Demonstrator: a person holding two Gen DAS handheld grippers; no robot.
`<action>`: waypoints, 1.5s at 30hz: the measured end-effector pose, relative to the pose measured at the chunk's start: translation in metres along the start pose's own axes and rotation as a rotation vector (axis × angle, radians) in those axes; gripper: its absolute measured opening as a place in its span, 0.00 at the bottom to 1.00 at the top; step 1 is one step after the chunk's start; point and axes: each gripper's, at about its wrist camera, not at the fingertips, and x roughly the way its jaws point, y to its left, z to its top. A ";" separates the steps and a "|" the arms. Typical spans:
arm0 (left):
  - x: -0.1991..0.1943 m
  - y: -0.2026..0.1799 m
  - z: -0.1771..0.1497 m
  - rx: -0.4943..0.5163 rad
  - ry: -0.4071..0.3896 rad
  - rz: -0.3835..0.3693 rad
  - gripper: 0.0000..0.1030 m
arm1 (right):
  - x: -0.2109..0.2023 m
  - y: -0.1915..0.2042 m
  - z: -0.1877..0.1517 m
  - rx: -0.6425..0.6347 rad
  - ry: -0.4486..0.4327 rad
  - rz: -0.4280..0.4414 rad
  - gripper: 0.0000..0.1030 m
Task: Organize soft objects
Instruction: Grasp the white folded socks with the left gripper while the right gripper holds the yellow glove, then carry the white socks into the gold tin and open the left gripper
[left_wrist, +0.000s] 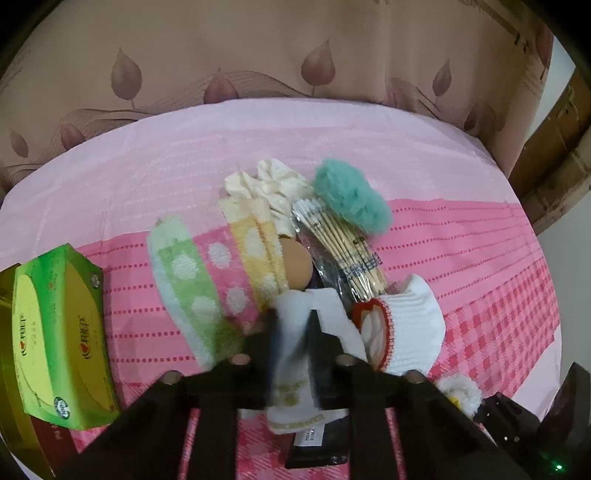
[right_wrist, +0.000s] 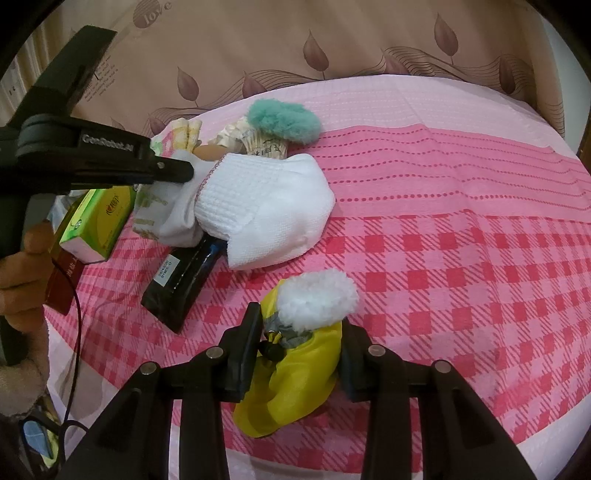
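Pink bedspread carries the whole pile, and its loose weave is your first hazard: if a fingertip drags as you lift, the cloth bunches and everything on it shifts

Next in size, the striped towel lies just left of your left gripper; it overlaps the heap, so anything pulled from underneath may tug it along. The tissue box sits well to the left, out of the way

Your left gripper is clamped on the thin white sock, its jaws nearly together with the fabric pinched between them. That sock runs under the thick white sock and over the black packet, touching both. Lift fast and you will likely haul the thick sock with it, or flip the packet. The swab bag and the brown egg-shaped sponge rest right against the same heap and could roll or slide off

Your right gripper grips the yellow pouch, pads pressing its sides, low over the checked part of the bedspread. The white pompom on top looks only loosely attached; I judge a squeeze that slips on the slick yellow fabric would drop both

Teal puff and cream scrunchie lie at the far edge of the heap, untouched, so leave them until the socks are clear
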 end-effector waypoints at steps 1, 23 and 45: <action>-0.003 0.001 0.000 -0.003 -0.005 0.001 0.12 | 0.000 0.000 0.000 0.000 0.000 0.000 0.34; -0.080 0.000 -0.015 0.010 -0.112 0.070 0.11 | 0.002 0.003 -0.002 -0.031 -0.003 -0.017 0.34; -0.185 0.145 -0.054 -0.121 -0.206 0.358 0.11 | 0.006 0.010 -0.005 -0.063 -0.013 -0.043 0.34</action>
